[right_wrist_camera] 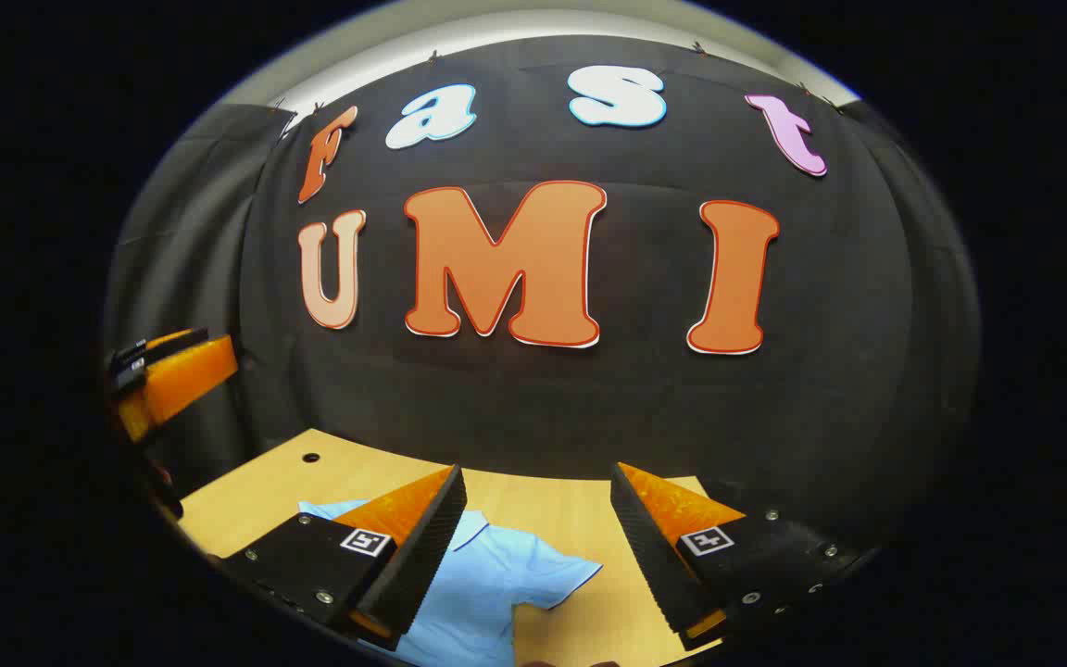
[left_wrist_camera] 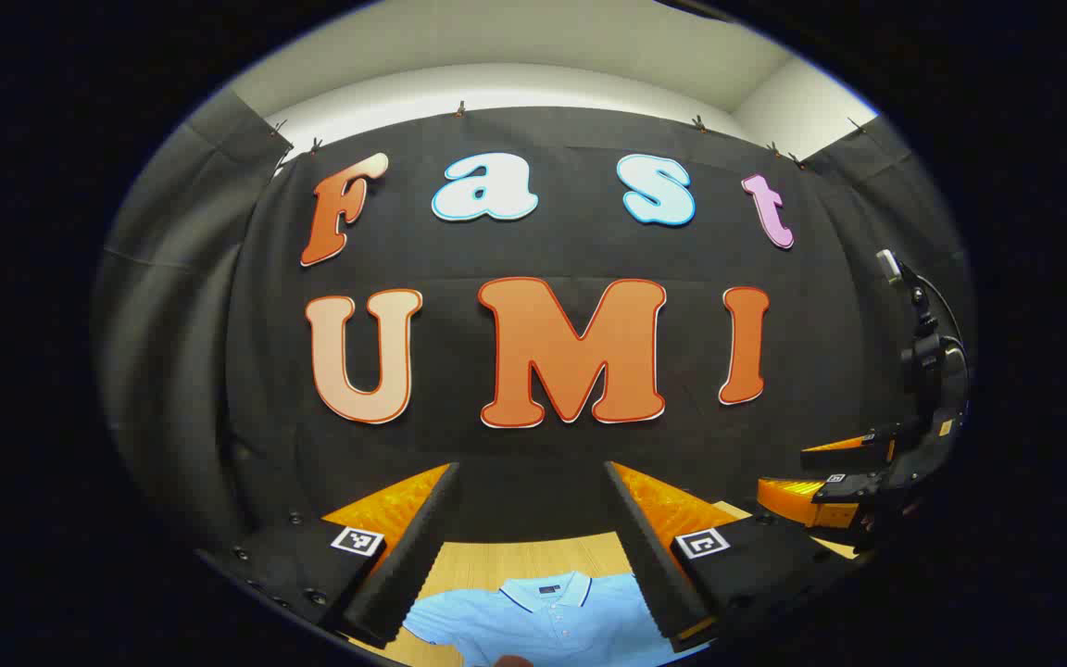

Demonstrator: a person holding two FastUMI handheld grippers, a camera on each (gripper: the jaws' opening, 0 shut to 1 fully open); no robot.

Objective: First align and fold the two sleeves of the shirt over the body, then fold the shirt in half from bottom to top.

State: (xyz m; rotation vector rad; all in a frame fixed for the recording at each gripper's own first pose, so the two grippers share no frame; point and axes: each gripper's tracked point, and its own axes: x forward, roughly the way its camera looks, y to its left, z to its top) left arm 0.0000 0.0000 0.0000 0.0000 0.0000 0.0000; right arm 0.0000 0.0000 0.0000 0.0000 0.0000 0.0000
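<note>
Light-blue short-sleeved polo shirt (left_wrist_camera: 547, 621) with a dark-trimmed collar lies flat on the pale wooden table (right_wrist_camera: 552, 505), collar toward the black cloth wall (left_wrist_camera: 533, 250). In the left gripper view the left gripper (left_wrist_camera: 531, 556) hangs above the collar with its two fingers (left_wrist_camera: 404, 565) spread wide and nothing between them; the shirt's collar and button placket show in the gap below. Off to the right of that view the right gripper (left_wrist_camera: 825, 482) is held up above the table edge. In the right gripper view the right gripper (right_wrist_camera: 533, 551) hovers over the shirt's sleeve (right_wrist_camera: 557, 579), which lies spread out sideways on the wood; its fingers (right_wrist_camera: 649, 547) also stand wide apart and empty. The left gripper (right_wrist_camera: 172, 375) shows at the left edge there, raised well above the table. A small round hole (right_wrist_camera: 311, 458) sits in the tabletop near the wall.
</note>
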